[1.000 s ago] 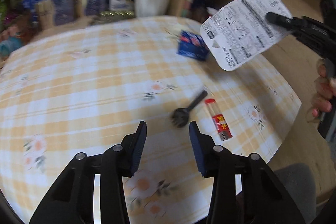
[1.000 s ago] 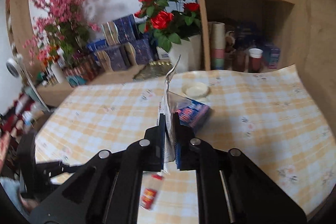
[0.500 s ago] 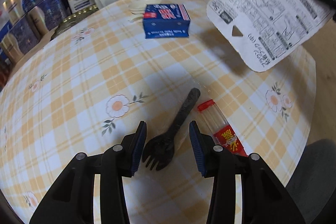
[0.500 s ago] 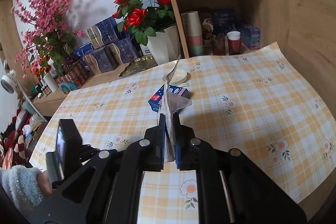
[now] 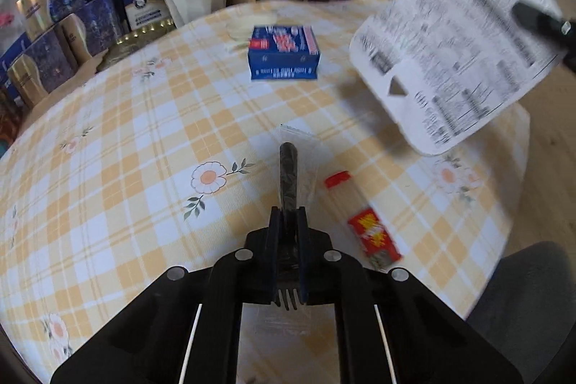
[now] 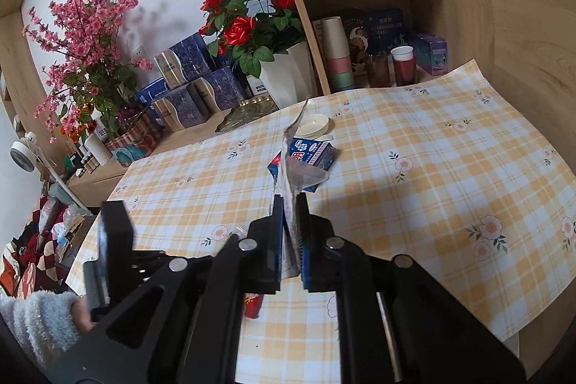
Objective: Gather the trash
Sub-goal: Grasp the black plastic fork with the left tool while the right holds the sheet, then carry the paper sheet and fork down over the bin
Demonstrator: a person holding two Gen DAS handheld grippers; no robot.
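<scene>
My left gripper (image 5: 288, 222) is shut on a black plastic fork in a clear wrapper (image 5: 288, 171); the handle points away and the tines show behind the jaws. My right gripper (image 6: 289, 207) is shut on a white printed blister card (image 6: 289, 164), held on edge above the table; the card also shows in the left wrist view (image 5: 453, 42), in the air at the right. A red-capped clear packet with a red label (image 5: 370, 233) lies just right of the fork. A blue box (image 5: 284, 54) lies further back; it also shows in the right wrist view (image 6: 316, 155).
The table wears a yellow checked cloth (image 5: 144, 139). A white dish (image 6: 315, 125) lies behind the blue box. A white vase of red roses (image 6: 284, 78), blue-and-gold boxes (image 6: 201, 85) and shelf cups (image 6: 336, 53) stand behind the table. A grey seat (image 5: 522, 290) is at the right edge.
My left gripper has moved forward over the fork and shut on it. My right gripper still holds the card, which has shifted slightly.
</scene>
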